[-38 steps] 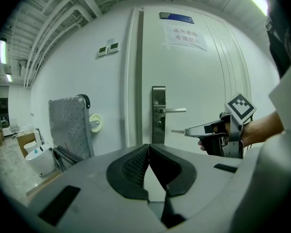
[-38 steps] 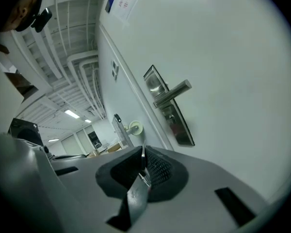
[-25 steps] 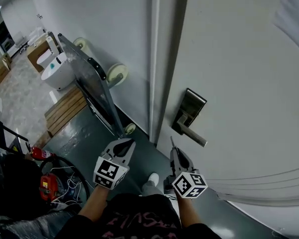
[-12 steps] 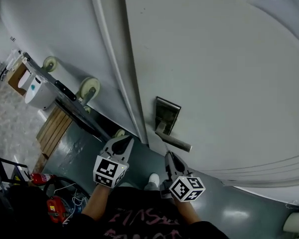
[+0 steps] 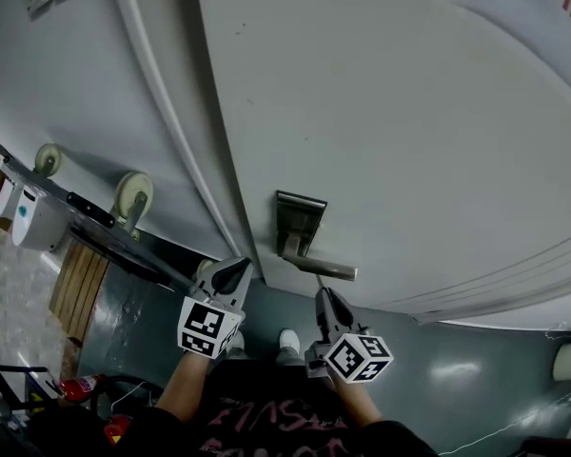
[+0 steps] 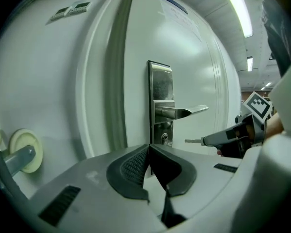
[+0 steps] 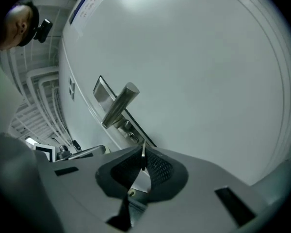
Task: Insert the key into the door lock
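On the white door [image 5: 409, 112], the right gripper [image 5: 324, 298] pinches the key [image 7: 143, 154]; aim square at the keyhole [image 7: 132, 136], eleven o'clock of its tip, while the left gripper [image 6: 149, 152] sits closed, empty.

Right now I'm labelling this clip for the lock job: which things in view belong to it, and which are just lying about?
Belongs to the job: key, clamped in the right gripper; keyhole; lock plate; door handle.
Lying about: left gripper, shut and empty; wheeled cart; white container; red extinguisher; wooden pallet.
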